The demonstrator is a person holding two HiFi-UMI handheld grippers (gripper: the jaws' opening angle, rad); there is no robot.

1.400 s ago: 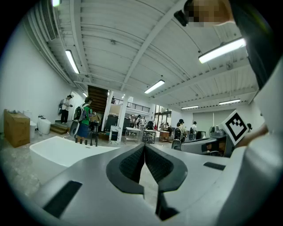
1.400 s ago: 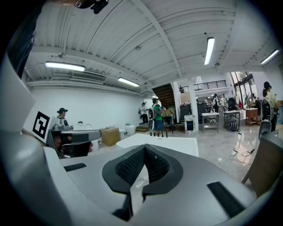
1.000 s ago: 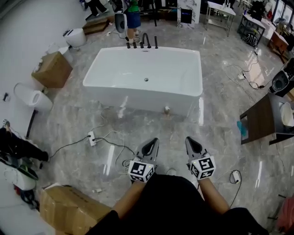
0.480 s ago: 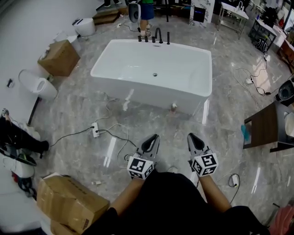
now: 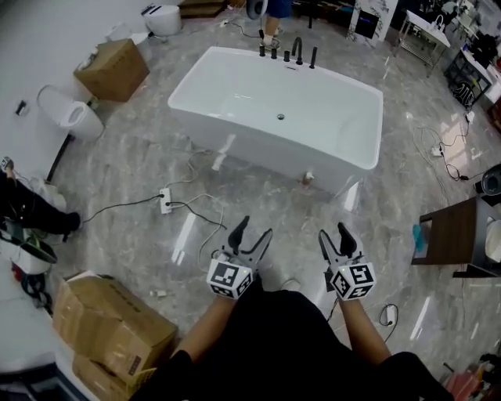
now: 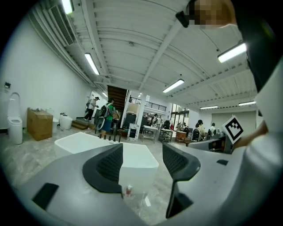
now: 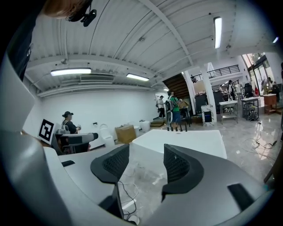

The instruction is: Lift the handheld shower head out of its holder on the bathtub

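Observation:
The white bathtub [image 5: 278, 117] stands on the marble floor well ahead of me. Black faucet fittings [image 5: 288, 53] rise from its far rim; the thin upright at their right end [image 5: 313, 56] may be the handheld shower head, too small to tell. My left gripper [image 5: 256, 229] and right gripper [image 5: 332, 232] are held side by side near my body, far short of the tub. Both have just been opening and stand open with nothing between the jaws. The left gripper [image 6: 141, 150] looks at the tub [image 6: 132, 156]. Past my right gripper [image 7: 146, 152] the tub [image 7: 185, 141] lies ahead.
A power strip with loose cables [image 5: 166, 201] lies on the floor between me and the tub. A small bottle [image 5: 309, 178] stands at the tub's base. Cardboard boxes [image 5: 113, 69] [image 5: 109, 329], a toilet [image 5: 70, 117], a dark table [image 5: 458, 231]. A person [image 5: 274, 12] stands behind the tub.
Both grippers' jaws, shut in the earlier frames, now stand apart. In the head view the tub has shifted to the right and the grippers sit lower.

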